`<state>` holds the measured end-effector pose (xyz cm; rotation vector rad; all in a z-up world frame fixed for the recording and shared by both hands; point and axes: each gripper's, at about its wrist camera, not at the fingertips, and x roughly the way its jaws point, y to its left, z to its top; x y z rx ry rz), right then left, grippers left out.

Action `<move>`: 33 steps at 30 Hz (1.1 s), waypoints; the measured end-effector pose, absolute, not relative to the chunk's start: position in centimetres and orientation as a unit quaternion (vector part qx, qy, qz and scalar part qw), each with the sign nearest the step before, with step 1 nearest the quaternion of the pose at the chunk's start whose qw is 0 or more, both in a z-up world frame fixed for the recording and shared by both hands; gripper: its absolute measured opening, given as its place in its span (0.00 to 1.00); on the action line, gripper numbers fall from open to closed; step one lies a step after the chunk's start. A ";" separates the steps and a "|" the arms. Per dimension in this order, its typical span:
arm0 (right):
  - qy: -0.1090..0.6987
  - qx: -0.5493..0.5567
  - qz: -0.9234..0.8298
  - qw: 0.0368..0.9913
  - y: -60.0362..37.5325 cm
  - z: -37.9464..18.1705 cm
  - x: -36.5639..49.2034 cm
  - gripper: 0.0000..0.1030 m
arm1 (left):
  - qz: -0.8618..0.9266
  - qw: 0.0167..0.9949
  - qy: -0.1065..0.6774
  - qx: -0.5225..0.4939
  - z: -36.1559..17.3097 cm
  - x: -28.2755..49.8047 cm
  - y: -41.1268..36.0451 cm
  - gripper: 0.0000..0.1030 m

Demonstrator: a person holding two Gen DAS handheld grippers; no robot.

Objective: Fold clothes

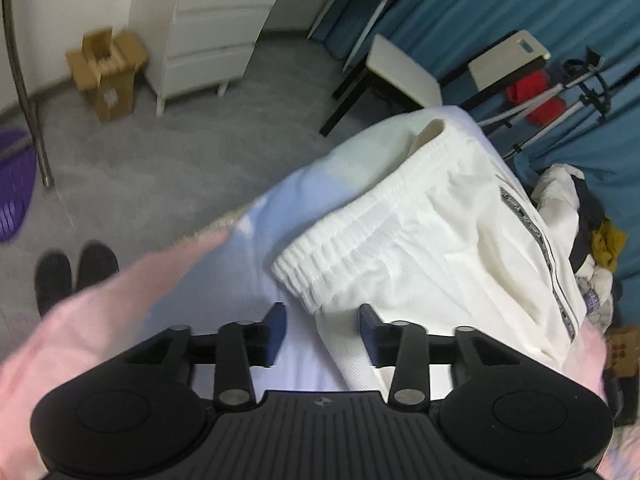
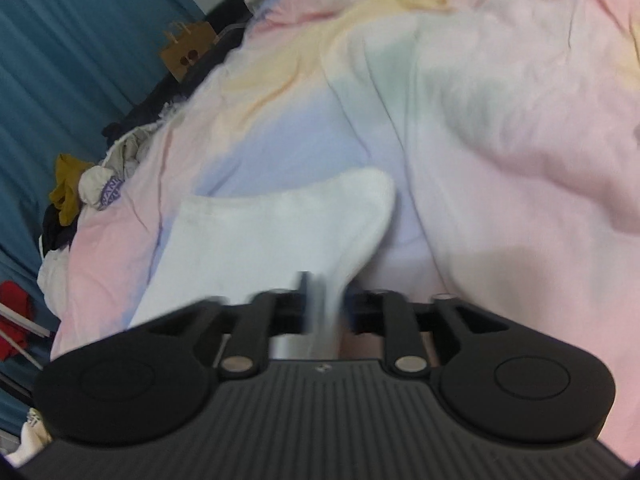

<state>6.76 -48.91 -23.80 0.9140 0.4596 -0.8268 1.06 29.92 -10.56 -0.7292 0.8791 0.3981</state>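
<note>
**White shorts on the bed**

The white shorts [image 1: 420, 240] lie on the pastel bed cover [image 1: 224, 280]. The right gripper [image 2: 326, 300] pinches a corner of them. The left gripper [image 1: 322, 320] hangs wide apart by the waistband. Grab that edge next, I think, then pull flat.

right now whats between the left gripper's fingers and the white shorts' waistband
In the left wrist view, only bare pastel bedsheet separates the open left gripper from the white shorts; their elastic waistband sits just ahead.
</note>
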 end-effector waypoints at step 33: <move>0.208 0.202 -0.144 0.946 -32.6 -17.3 13.1 0.83 | -0.044 0.944 0.279 0.171 -11.3 21.8 -13.0 1.00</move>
